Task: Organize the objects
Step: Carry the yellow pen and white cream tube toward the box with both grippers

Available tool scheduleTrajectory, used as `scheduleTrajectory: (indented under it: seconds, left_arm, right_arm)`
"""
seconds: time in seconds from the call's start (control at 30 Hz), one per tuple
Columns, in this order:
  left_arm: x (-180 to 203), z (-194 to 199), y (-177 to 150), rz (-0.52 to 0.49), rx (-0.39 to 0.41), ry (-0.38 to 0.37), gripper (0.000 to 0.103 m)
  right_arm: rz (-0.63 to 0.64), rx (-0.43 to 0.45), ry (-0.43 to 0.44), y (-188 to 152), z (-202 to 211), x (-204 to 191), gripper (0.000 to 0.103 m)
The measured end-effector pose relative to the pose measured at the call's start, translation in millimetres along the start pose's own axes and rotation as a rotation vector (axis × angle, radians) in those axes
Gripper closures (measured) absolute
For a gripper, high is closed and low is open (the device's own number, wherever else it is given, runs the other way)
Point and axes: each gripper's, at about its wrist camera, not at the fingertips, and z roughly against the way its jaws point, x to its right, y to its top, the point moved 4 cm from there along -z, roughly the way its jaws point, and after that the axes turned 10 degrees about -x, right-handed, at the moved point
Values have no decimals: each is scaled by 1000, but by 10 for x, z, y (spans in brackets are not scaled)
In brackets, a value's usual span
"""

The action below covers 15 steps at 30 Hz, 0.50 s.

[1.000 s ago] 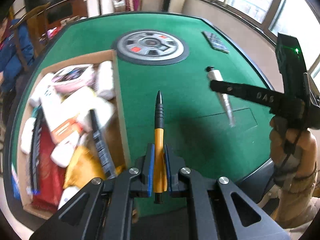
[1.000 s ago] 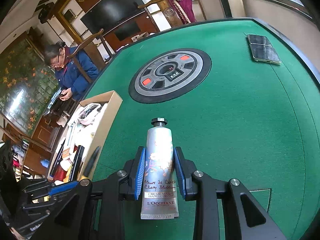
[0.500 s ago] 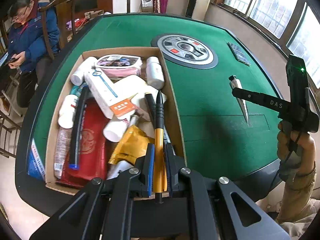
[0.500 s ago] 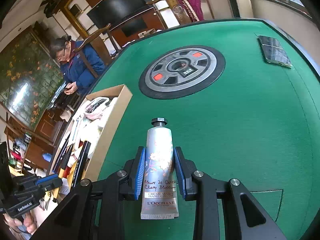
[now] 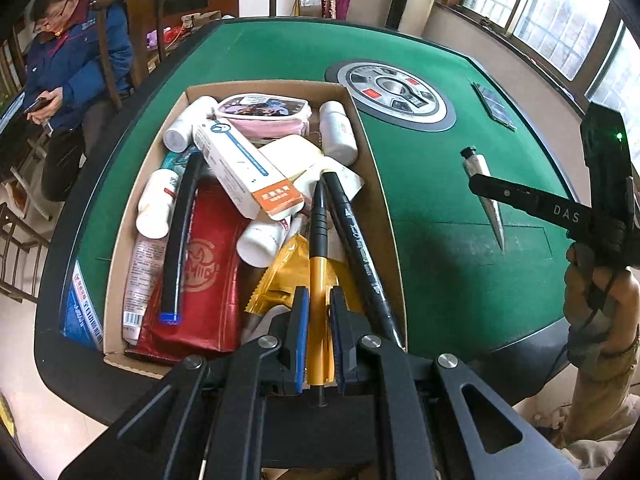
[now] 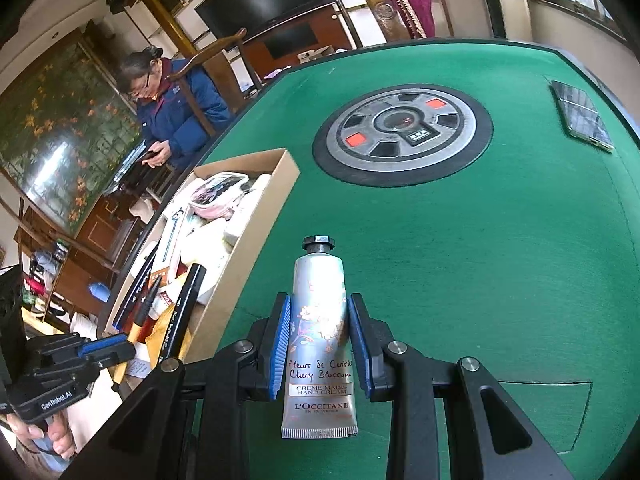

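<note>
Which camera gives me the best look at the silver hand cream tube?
The right wrist view: the silver hand cream tube fills the foreground, label readable. In the left wrist view it appears small, edge-on and partly hidden.

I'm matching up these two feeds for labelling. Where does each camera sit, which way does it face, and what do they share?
Left wrist: sits on the left gripper, looks steeply down into the cardboard box; the other gripper and its hand show at right.
Right wrist: sits on the right gripper, faces across the green table; clamps the hand cream tube.
Shared: box, table, tube, yellow pen.
</note>
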Motion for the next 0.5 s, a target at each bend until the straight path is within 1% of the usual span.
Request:
scheduleTrajectory:
  seconds: [0.2, 0.37, 0.5]
  left_arm:
    - [-40, -77, 38, 9, -13, -10, 93]
    - [-95, -90, 63, 20, -9, -14, 93]
    - [-147, -103, 89, 32, -4, -11, 93]
  right_arm:
    - [40, -13, 3, 20, -38, -175, 72]
    - [93, -24, 19, 54, -111, -441, 72]
    - [130, -35, 49, 105, -189, -664, 72]
